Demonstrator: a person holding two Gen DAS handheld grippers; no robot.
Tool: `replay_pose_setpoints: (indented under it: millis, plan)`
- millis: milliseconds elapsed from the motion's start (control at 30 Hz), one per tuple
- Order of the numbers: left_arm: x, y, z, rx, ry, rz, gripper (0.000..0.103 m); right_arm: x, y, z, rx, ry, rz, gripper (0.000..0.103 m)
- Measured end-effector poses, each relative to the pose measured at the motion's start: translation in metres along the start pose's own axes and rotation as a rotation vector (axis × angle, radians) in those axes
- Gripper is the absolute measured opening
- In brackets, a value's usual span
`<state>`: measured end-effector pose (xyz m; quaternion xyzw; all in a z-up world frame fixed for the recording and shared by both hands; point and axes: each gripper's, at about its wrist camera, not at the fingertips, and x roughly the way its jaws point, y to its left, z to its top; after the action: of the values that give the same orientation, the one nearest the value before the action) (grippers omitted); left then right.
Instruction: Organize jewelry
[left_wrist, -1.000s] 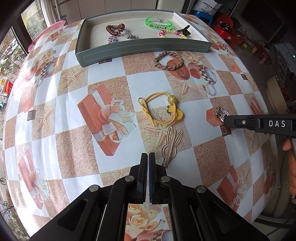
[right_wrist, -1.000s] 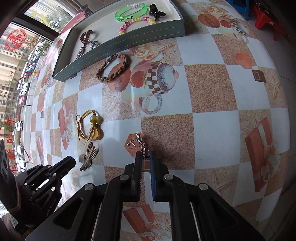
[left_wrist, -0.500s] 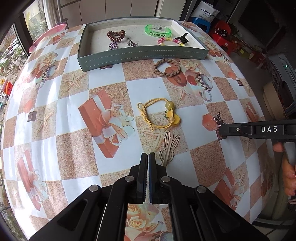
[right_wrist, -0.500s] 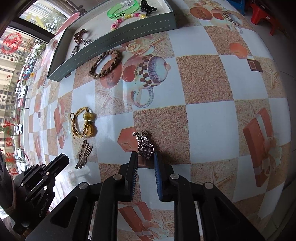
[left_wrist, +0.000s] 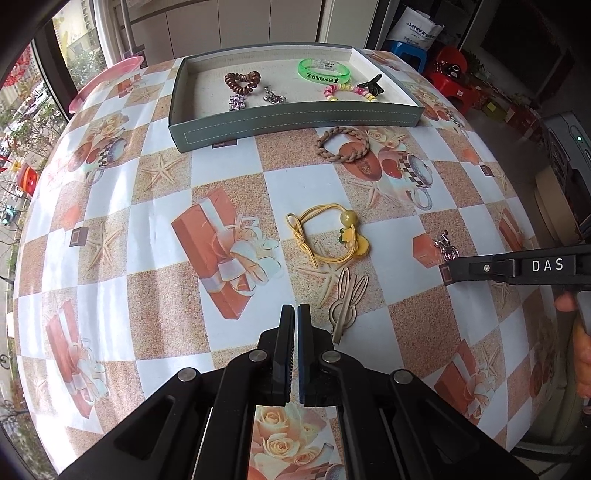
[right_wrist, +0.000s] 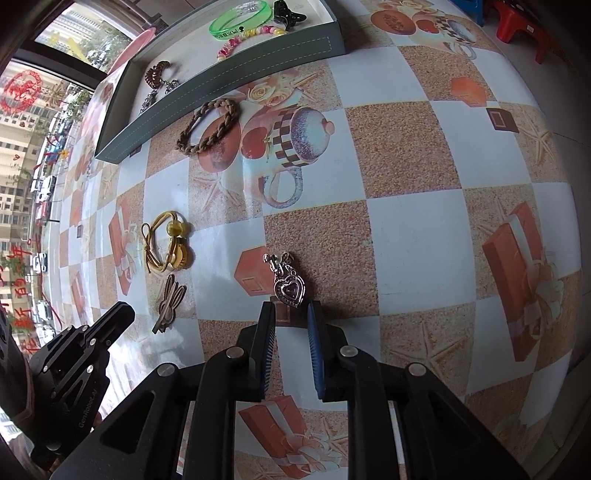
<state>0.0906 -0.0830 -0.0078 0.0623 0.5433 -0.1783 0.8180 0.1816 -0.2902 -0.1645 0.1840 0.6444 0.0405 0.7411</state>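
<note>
A silver heart pendant lies on the tablecloth just ahead of my open right gripper; it also shows in the left wrist view. My left gripper is shut and empty, beside a wooden rabbit hairpin. A yellow hair tie and a braided brown bracelet lie on the table. The grey tray at the back holds a green bangle, a bead bracelet, a black clip, a brown coil tie and two silver pieces.
A pink plate sits at the table's far left edge. Red and blue stools and a bag stand on the floor beyond the table. A grey appliance is to the right.
My right gripper opened and drew back, leaving the heart pendant on the table. My left gripper stayed shut and rose slightly.
</note>
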Motion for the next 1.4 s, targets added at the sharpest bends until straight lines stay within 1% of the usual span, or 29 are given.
replay_pose_setpoints:
  millis: [33,233,267,300,333,467,567,667,700,733,800,833,867,933,967,1000,1033,1067,1167,1267,1333,1400]
  plan:
    - [-0.001,0.001,0.001,-0.010,-0.004,-0.019,0.013,-0.001,0.000,0.000,0.001,-0.002,0.001,0.020]
    - [-0.004,0.010,0.005,-0.073,-0.004,-0.037,0.013,-0.002,0.000,0.001,0.009,-0.010,0.008,0.020]
    - [-0.006,0.012,0.005,-0.088,-0.009,-0.043,0.017,-0.002,0.000,0.001,0.011,-0.011,0.010,0.020]
    - [-0.007,0.014,0.006,-0.104,-0.012,-0.071,0.070,-0.002,0.000,0.001,0.012,-0.012,0.011,0.020]
    - [-0.006,0.015,0.006,-0.109,-0.021,-0.087,0.103,-0.002,0.000,0.001,0.011,-0.013,0.012,0.020]
    - [0.018,0.007,0.008,-0.088,-0.047,-0.117,0.103,-0.003,-0.001,0.001,0.012,-0.016,0.014,0.020]
    - [0.044,0.002,0.010,-0.092,-0.022,-0.159,0.103,-0.003,-0.001,0.001,0.009,-0.017,0.011,0.020]
    - [0.075,-0.008,0.010,-0.060,0.005,-0.193,0.103,-0.004,0.000,0.002,0.007,-0.021,0.007,0.020]
    - [0.086,-0.012,0.010,-0.041,0.024,-0.185,0.103,-0.005,0.000,0.002,0.003,-0.022,0.005,0.020]
    - [0.096,-0.017,0.009,-0.021,0.037,-0.160,0.103,-0.005,0.000,0.003,-0.001,-0.022,0.001,0.020]
    - [0.113,-0.024,0.009,0.015,0.036,-0.051,0.103,-0.006,0.000,0.003,-0.008,-0.024,-0.006,0.020]
    - [0.123,-0.028,0.009,0.031,0.052,0.000,0.103,-0.006,-0.001,0.003,-0.007,-0.024,-0.005,0.020]
    - [0.134,-0.030,0.010,0.044,0.076,0.026,0.103,-0.006,-0.001,0.003,-0.007,-0.024,-0.005,0.020]
    - [0.151,-0.031,0.010,0.045,0.091,0.029,0.103,-0.005,-0.002,0.004,-0.010,-0.022,-0.006,0.020]
    - [0.159,-0.031,0.010,0.044,0.090,0.033,0.103,-0.004,-0.001,0.004,-0.014,-0.021,-0.006,0.022]
    - [0.167,-0.032,0.009,0.047,0.090,0.050,0.103,-0.004,-0.001,0.004,-0.021,-0.021,-0.009,0.026]
    - [0.175,-0.033,0.009,0.055,0.092,0.081,0.103,-0.004,0.001,0.004,-0.031,-0.022,-0.016,0.042]
    - [0.183,-0.034,0.009,0.064,0.093,0.104,0.103,-0.004,0.003,0.004,-0.042,-0.027,-0.023,0.053]
    - [0.207,-0.034,0.014,0.057,0.113,0.082,0.103,-0.006,0.010,0.007,-0.076,-0.043,-0.039,0.053]
    - [0.226,-0.030,0.014,0.032,0.113,0.087,0.103,-0.005,0.014,0.011,-0.092,-0.051,-0.061,0.053]
    - [0.240,-0.027,0.017,0.018,0.117,0.080,0.103,-0.002,0.015,0.014,-0.089,-0.044,-0.064,0.053]
    - [0.255,-0.022,0.021,0.015,0.137,0.071,0.103,0.001,0.015,0.014,-0.093,-0.039,-0.069,0.053]
